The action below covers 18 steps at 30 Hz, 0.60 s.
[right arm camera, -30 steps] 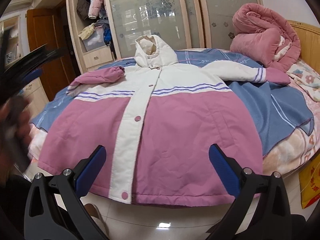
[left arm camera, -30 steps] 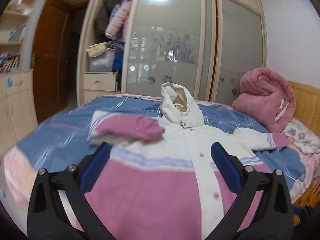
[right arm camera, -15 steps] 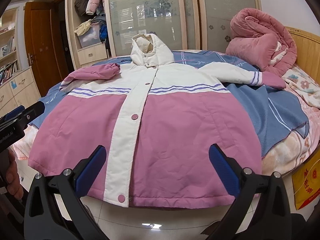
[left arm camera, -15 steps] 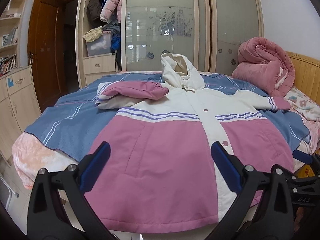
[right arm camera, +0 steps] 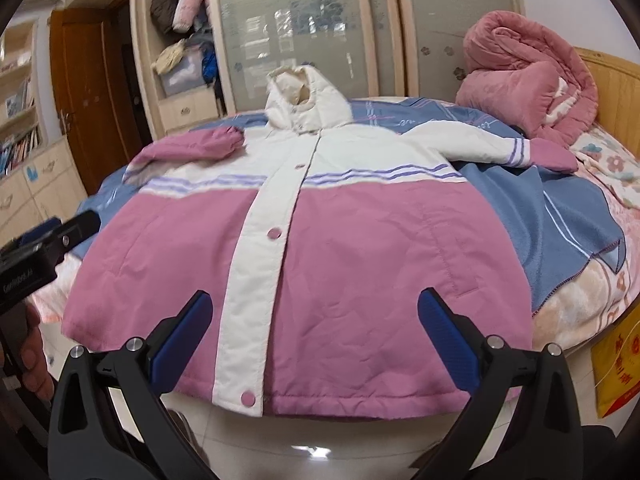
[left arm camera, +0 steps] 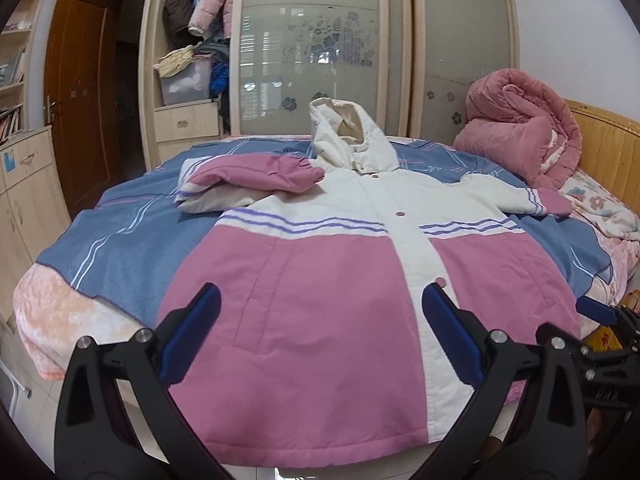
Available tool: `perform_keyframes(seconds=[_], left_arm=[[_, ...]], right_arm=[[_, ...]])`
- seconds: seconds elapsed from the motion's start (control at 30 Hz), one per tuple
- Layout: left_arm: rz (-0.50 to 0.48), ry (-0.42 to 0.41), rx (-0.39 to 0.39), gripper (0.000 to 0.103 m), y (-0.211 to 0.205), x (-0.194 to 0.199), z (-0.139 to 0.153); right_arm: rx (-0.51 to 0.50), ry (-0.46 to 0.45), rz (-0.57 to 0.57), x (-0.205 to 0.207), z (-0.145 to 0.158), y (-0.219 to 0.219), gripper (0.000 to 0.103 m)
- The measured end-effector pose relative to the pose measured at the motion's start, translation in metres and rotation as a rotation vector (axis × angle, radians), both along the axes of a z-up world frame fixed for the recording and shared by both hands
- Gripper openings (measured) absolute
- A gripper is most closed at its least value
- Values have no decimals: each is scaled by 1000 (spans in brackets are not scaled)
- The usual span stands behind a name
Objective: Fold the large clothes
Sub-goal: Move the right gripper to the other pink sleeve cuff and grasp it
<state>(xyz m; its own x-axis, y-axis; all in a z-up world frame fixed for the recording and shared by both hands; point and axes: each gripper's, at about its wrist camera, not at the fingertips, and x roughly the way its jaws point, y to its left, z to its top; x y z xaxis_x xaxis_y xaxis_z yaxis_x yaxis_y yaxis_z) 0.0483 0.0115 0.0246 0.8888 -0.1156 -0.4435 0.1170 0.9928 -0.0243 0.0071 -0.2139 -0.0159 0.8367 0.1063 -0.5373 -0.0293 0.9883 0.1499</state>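
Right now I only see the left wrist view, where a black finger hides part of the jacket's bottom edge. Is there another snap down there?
Observer: Yes. The right wrist view shows a pink snap at the hem of the jacket.
Operator: And the other tool's jaws?
Observer: The right gripper has its jaws wide open, holding nothing.
Operator: Who holds my camera?
Observer: A left hand at that picture's left edge grips its handle.
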Motion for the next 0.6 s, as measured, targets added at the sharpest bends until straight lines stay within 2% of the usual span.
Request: perform_keyframes(seconds=[0.07,0.2,0.33,0.47,0.57,0.6], left_arm=[[-6,-10,-8,101,-2,2,2],[-37,-24,-82,101,2,8,5],[-62,-27,-83,101,6,16,9],[-46,-1,-118,101,21,27,13],[-38,-1,-155,101,32,33,16],[-37,-3,-158,101,34,35,17]], right_arm=[[46,5,10,10,8,-8,102],[151,23,101,49,40,-9,102],[188,18,216,122,83,7,102],[332,183,336,214,90,31,102],[405,290,352,276,78,53,93],[434,329,361,297,71,62,82]])
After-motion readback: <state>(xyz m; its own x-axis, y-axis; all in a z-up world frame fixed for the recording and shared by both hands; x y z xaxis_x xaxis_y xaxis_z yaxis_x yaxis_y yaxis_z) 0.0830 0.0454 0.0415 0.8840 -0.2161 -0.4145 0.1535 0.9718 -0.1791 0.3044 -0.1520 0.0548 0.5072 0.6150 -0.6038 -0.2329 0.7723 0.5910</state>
